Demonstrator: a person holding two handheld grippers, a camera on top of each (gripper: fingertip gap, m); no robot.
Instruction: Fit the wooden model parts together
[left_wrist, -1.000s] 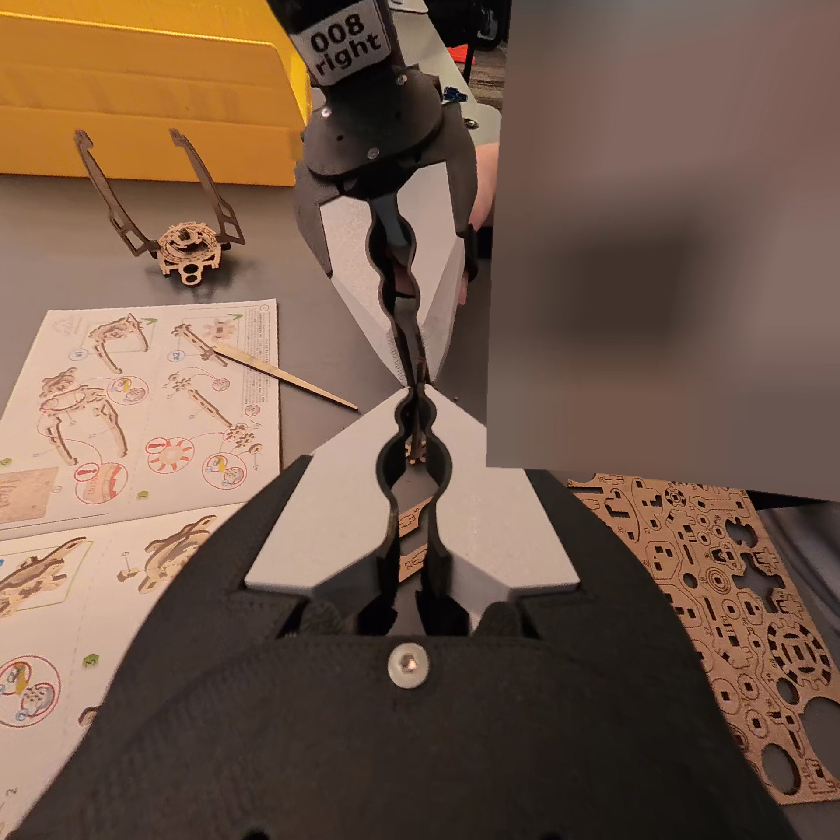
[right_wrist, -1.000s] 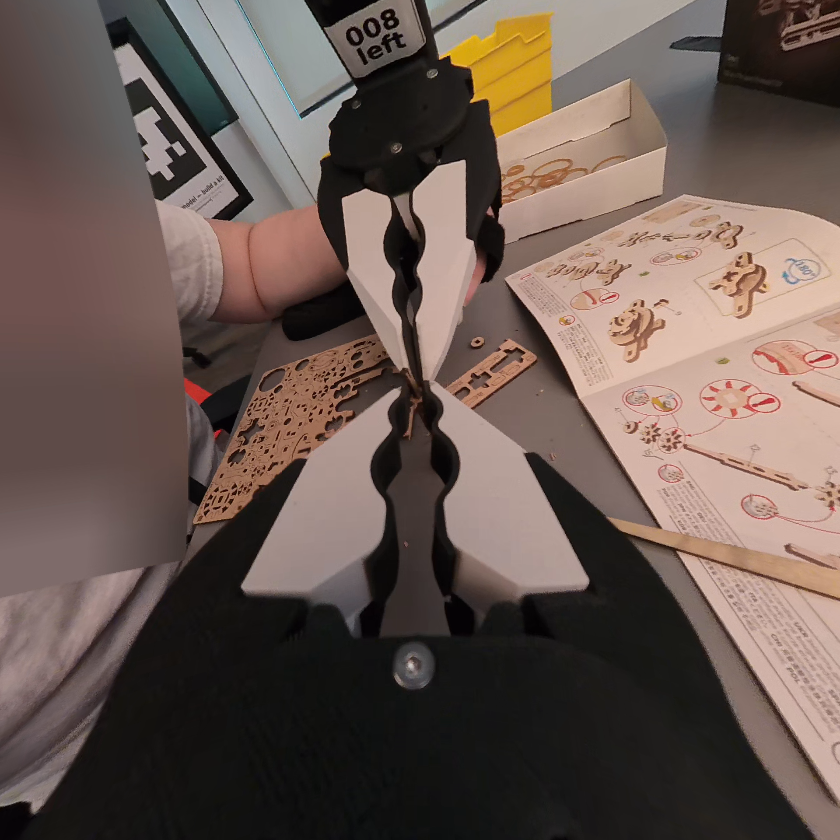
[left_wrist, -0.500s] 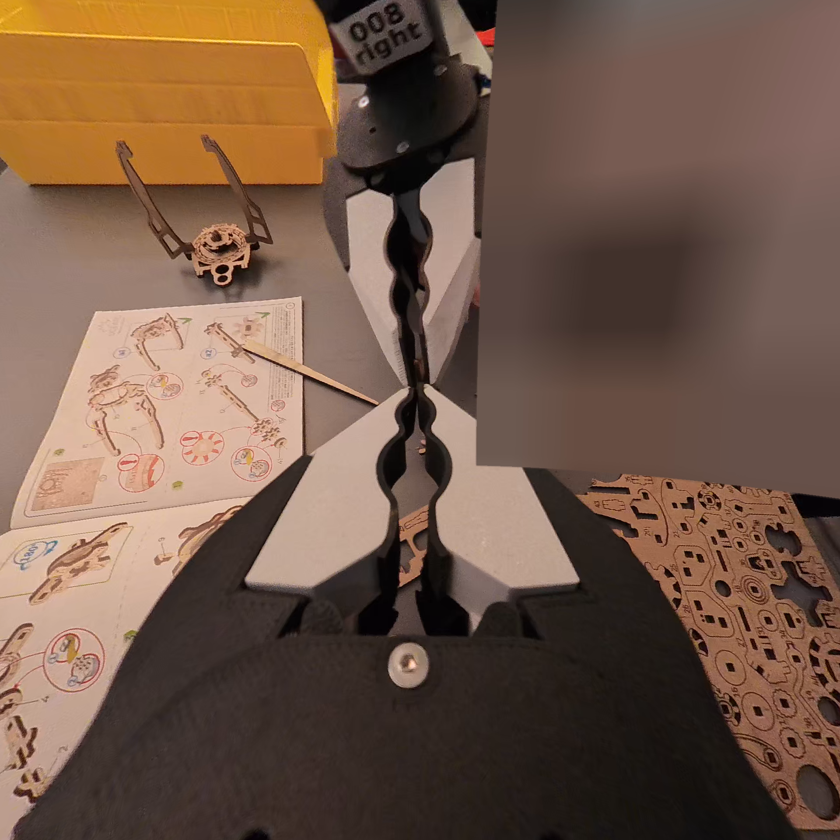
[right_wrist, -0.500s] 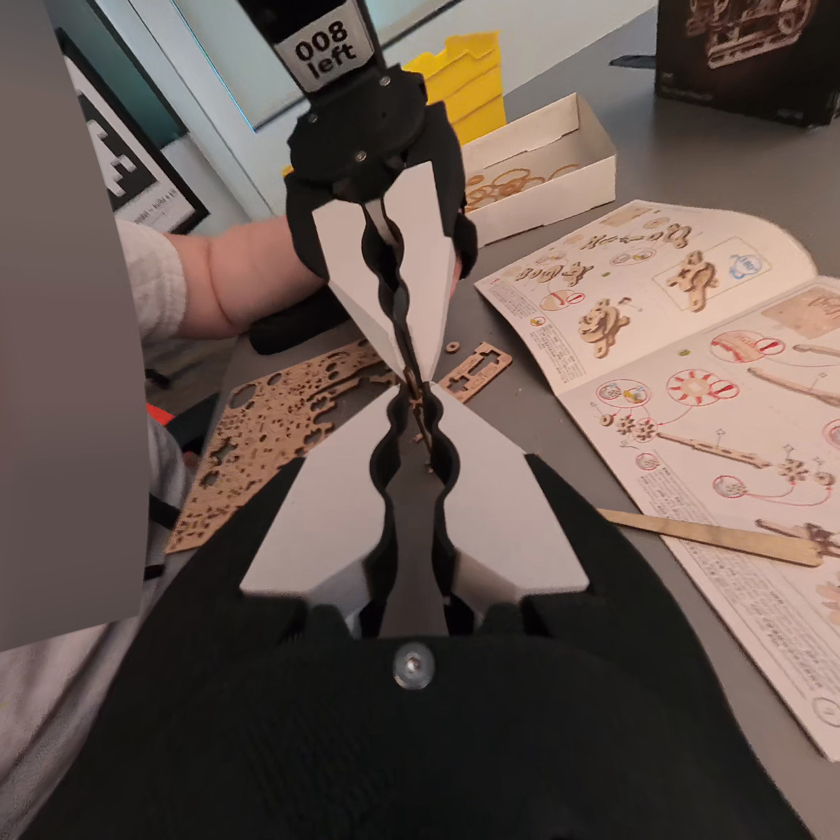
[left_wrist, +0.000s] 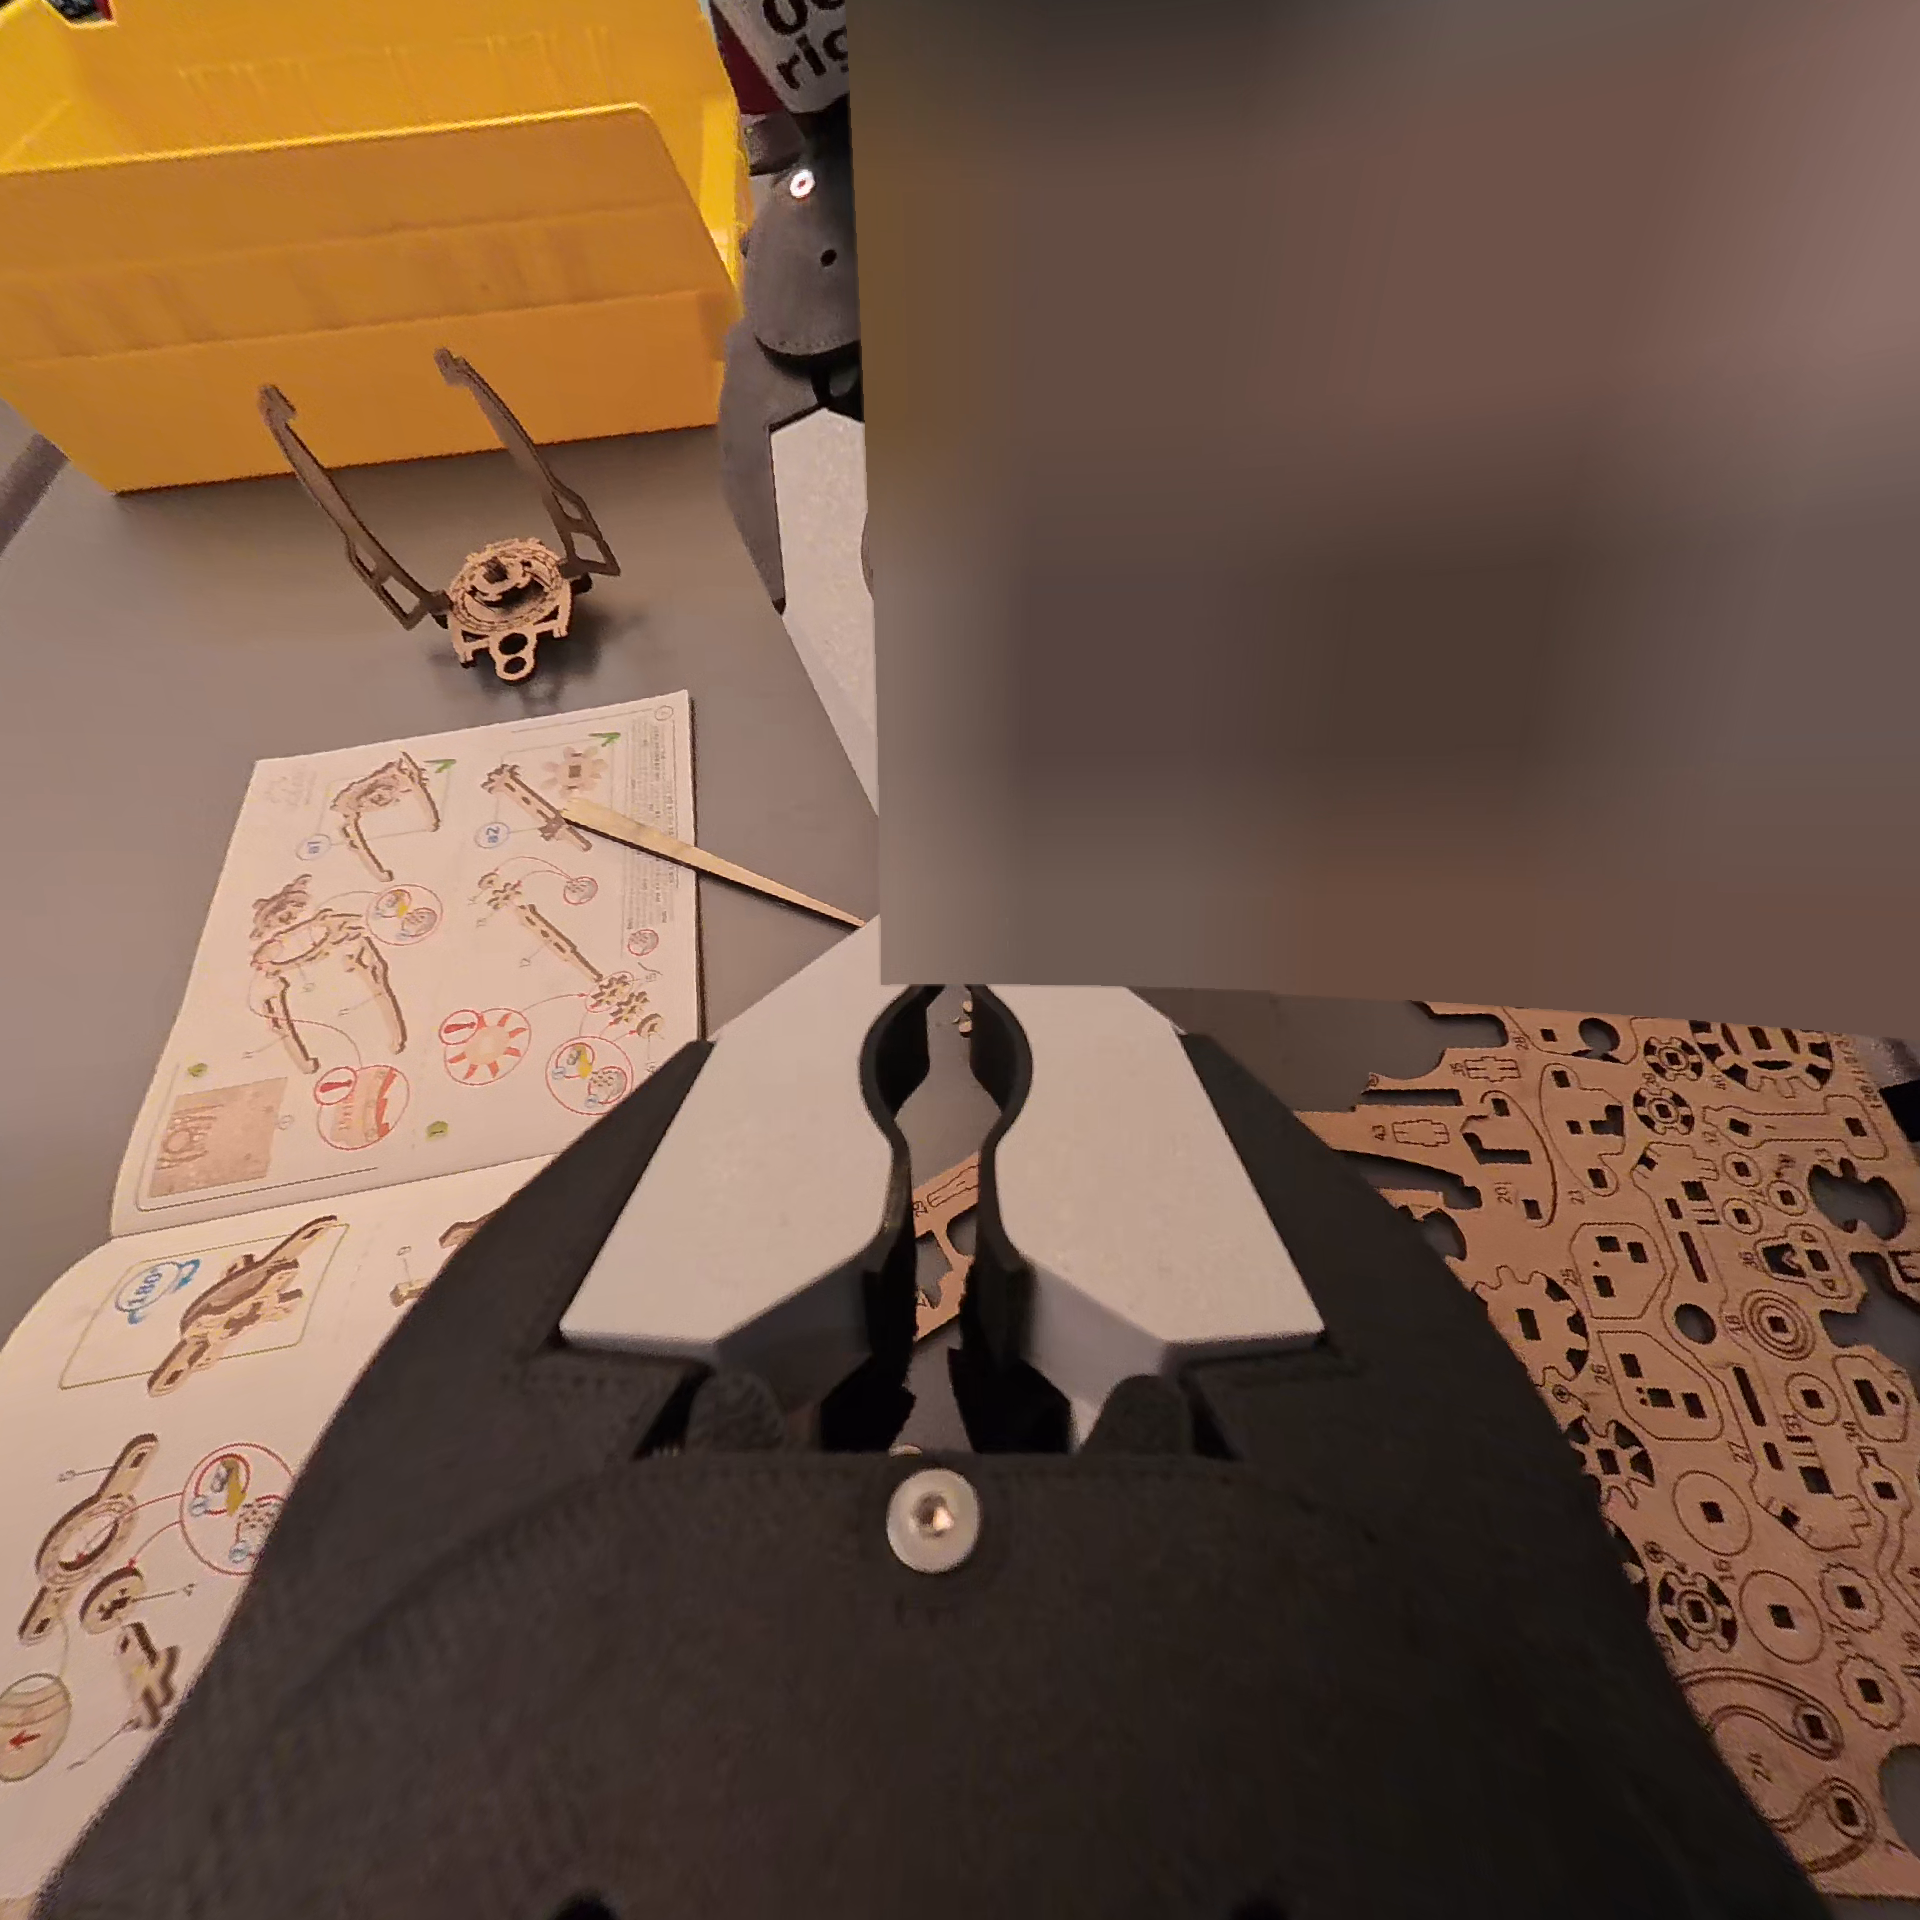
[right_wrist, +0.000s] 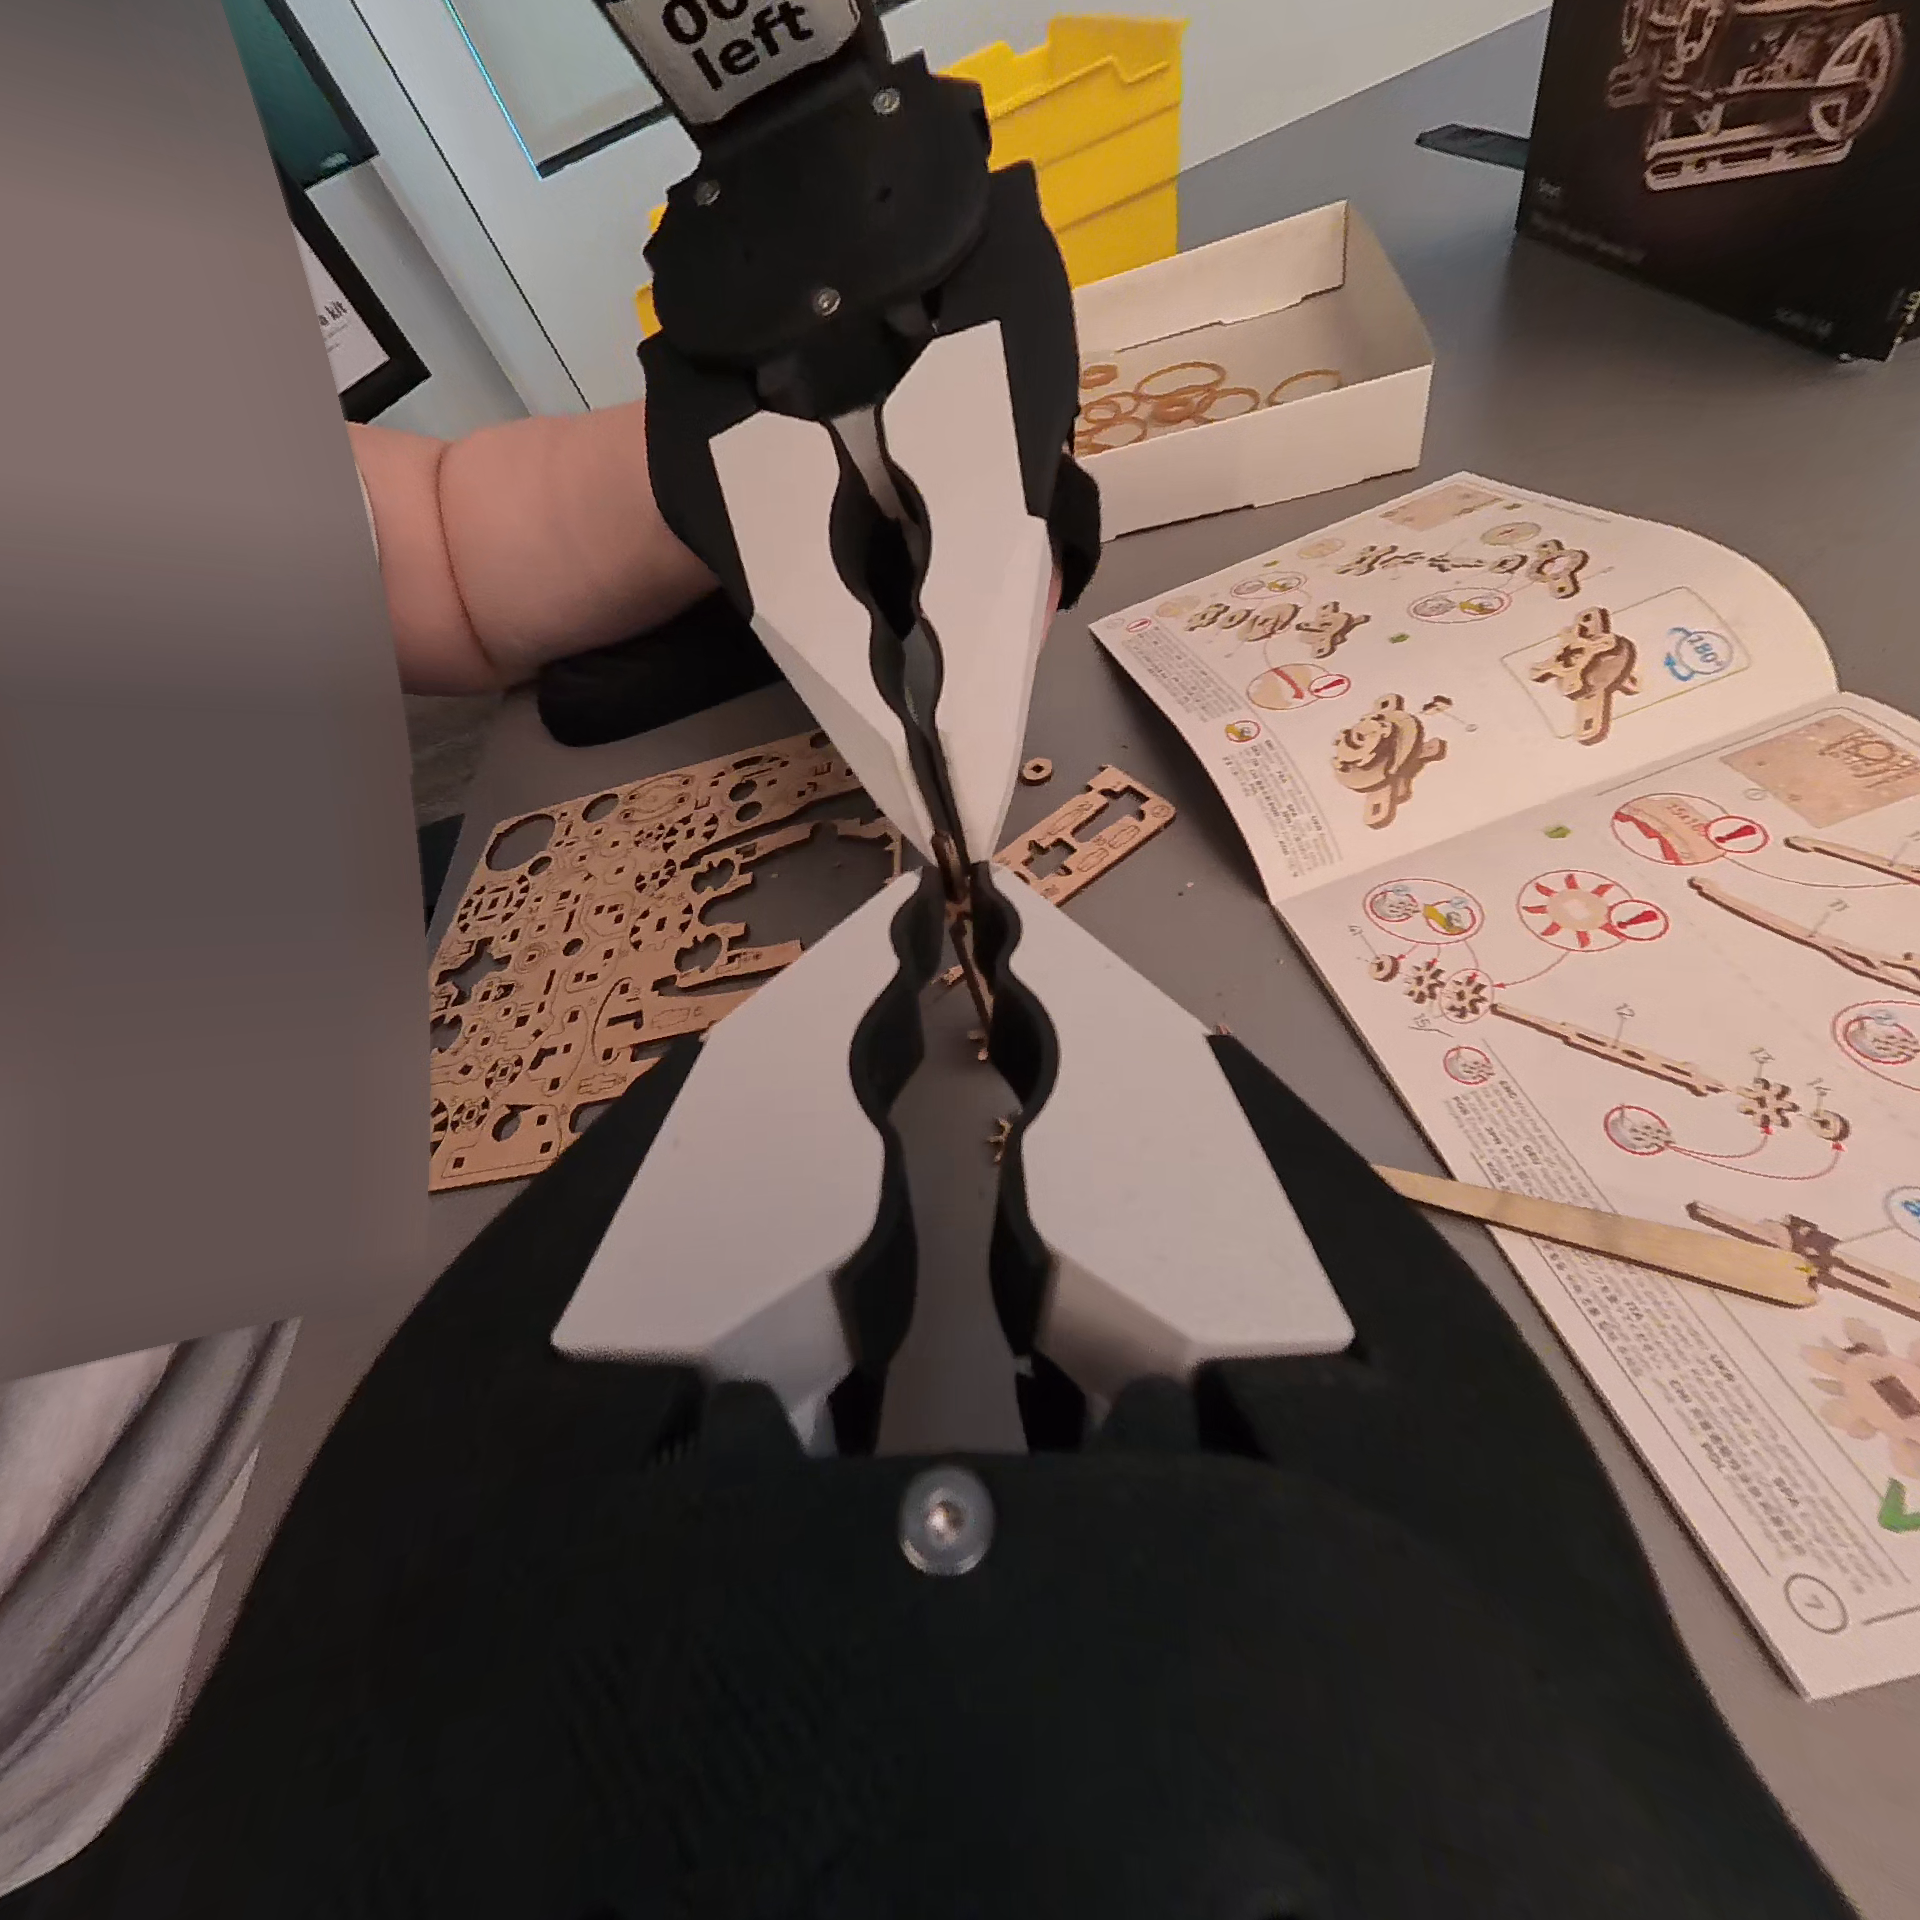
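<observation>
Both grippers, right (right_wrist: 951, 883) and left (right_wrist: 945, 831), clenched tip-to-tip on thin notched wooden strip (right_wrist: 971, 977); skewed push could snap it.

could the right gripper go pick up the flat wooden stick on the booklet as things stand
Probably not yet: the right gripper is shut on a small wooden part. The flat wooden stick itself lies uncovered.

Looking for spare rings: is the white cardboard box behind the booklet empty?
No, the white box holds several thin wooden rings on its floor.

Grey table (right_wrist: 1558, 343) w/ pale wall (right_wrist: 499, 208) behind.
</observation>
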